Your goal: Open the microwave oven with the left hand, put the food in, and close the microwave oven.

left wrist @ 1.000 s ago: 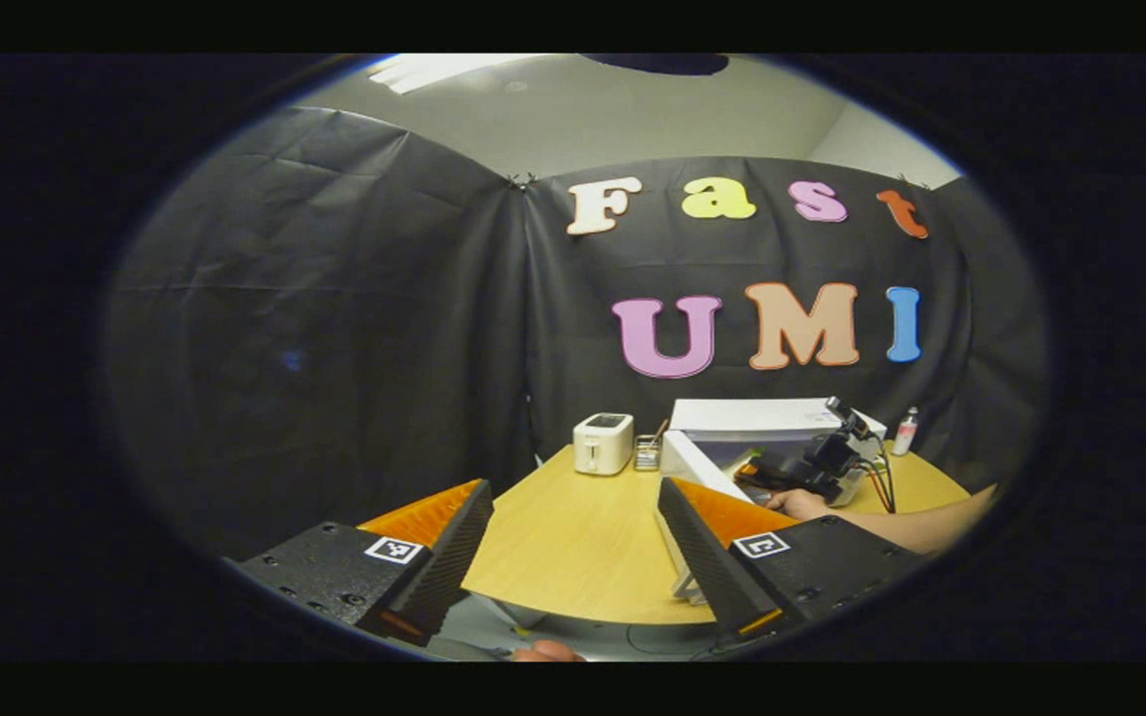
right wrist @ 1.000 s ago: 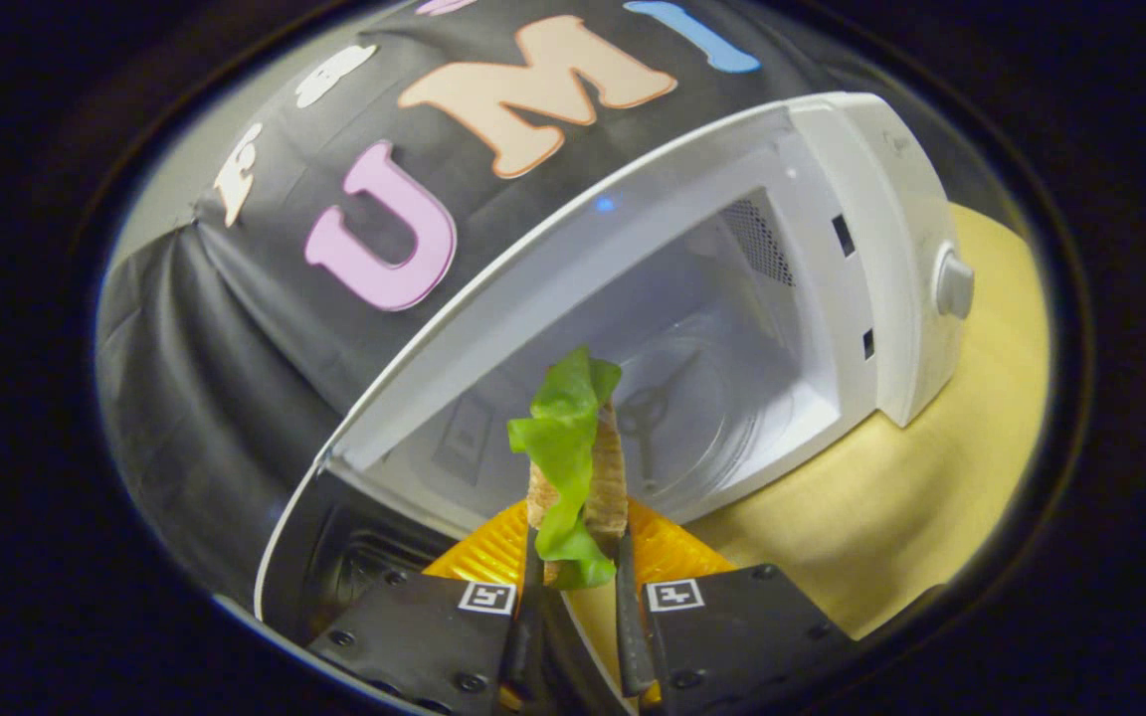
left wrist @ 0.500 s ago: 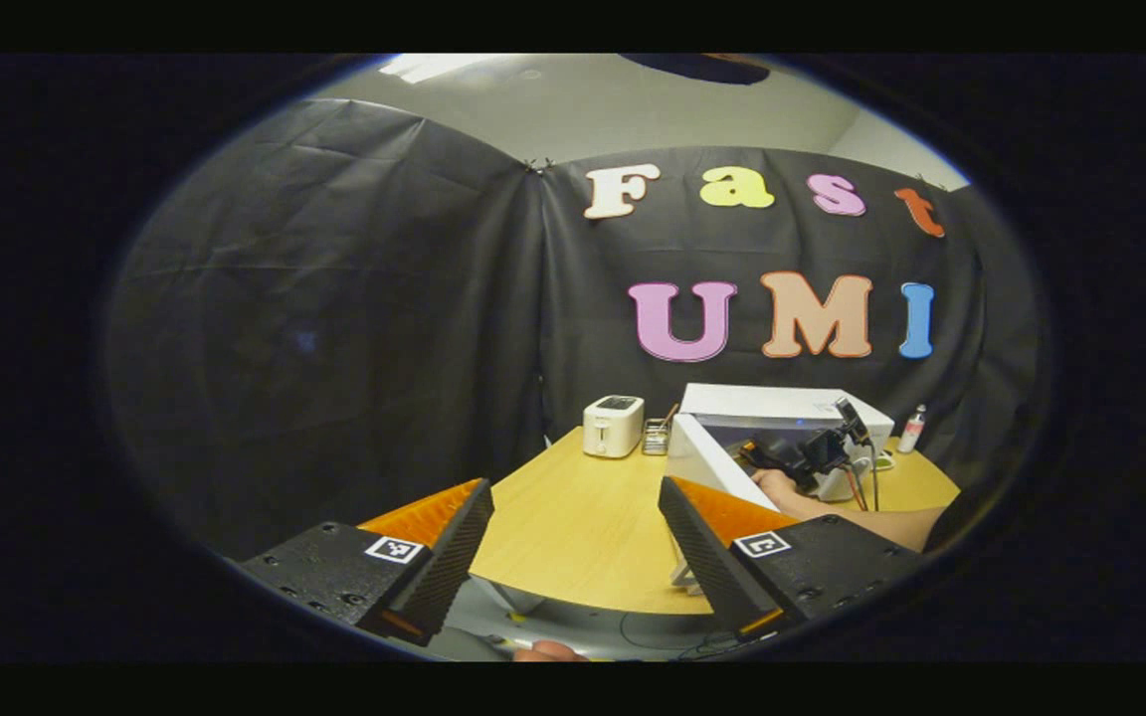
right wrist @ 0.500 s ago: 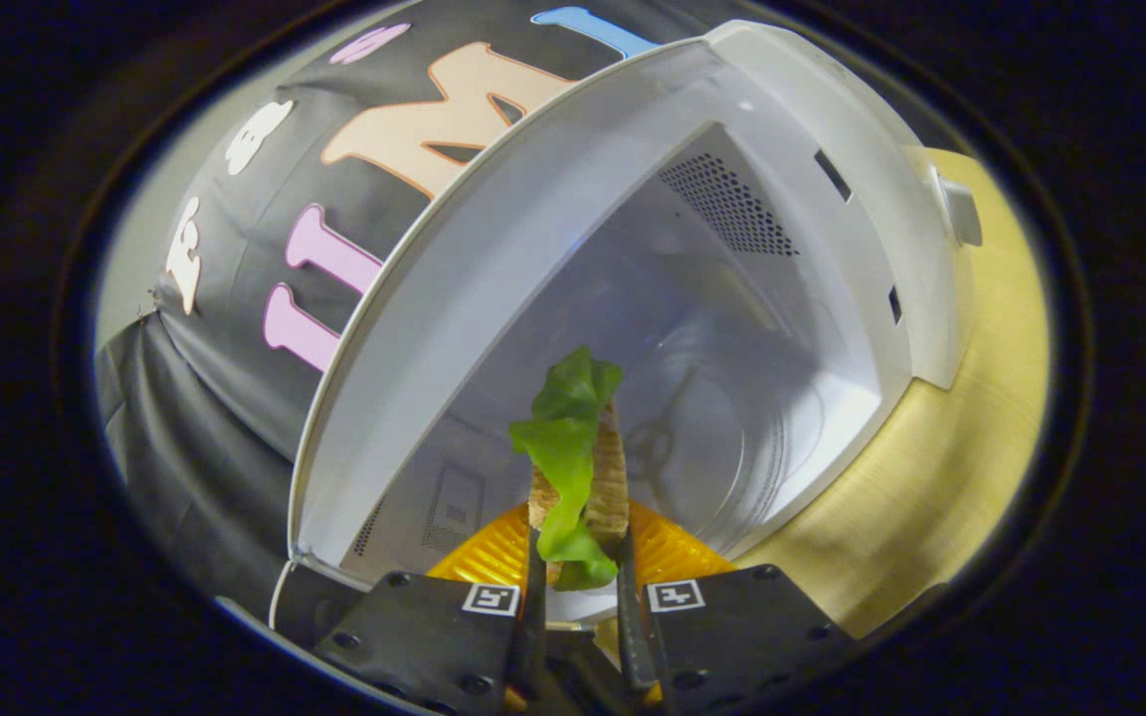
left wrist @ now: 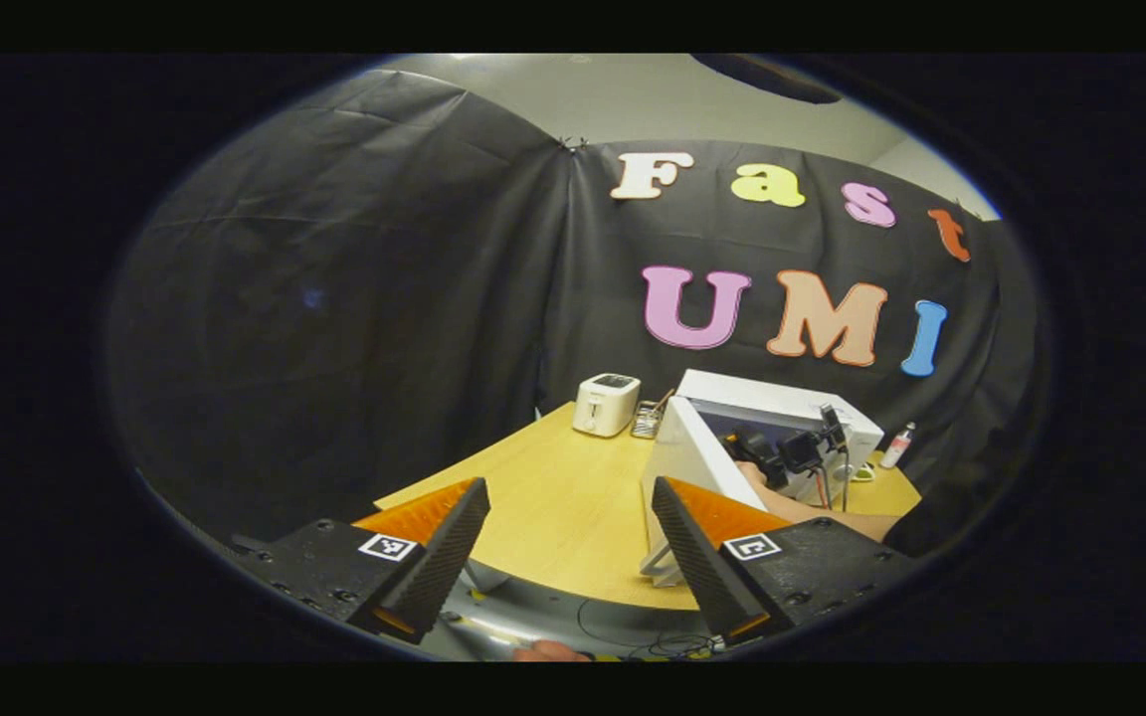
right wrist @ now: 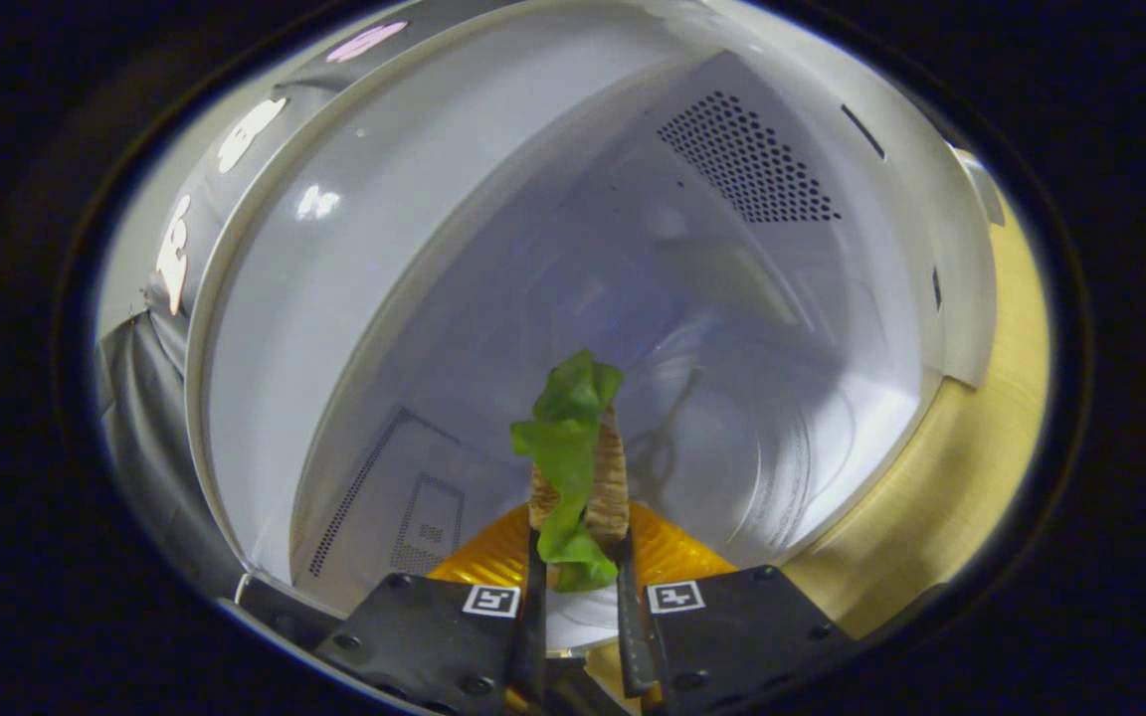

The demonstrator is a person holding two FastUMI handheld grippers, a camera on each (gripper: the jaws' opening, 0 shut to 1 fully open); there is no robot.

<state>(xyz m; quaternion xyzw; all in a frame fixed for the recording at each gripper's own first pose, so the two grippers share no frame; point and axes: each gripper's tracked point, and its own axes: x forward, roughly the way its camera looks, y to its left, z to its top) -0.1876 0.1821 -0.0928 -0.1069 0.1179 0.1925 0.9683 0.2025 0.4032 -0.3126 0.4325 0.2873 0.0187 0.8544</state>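
Green-leafed food is pinched by the closed right gripper, microwave cavity at twelve o'clock; the left gripper is held wide open, empty.

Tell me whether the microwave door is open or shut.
Open. In the left gripper view the door swings out from the microwave; the right claw holds the sandwich before the bare cavity.
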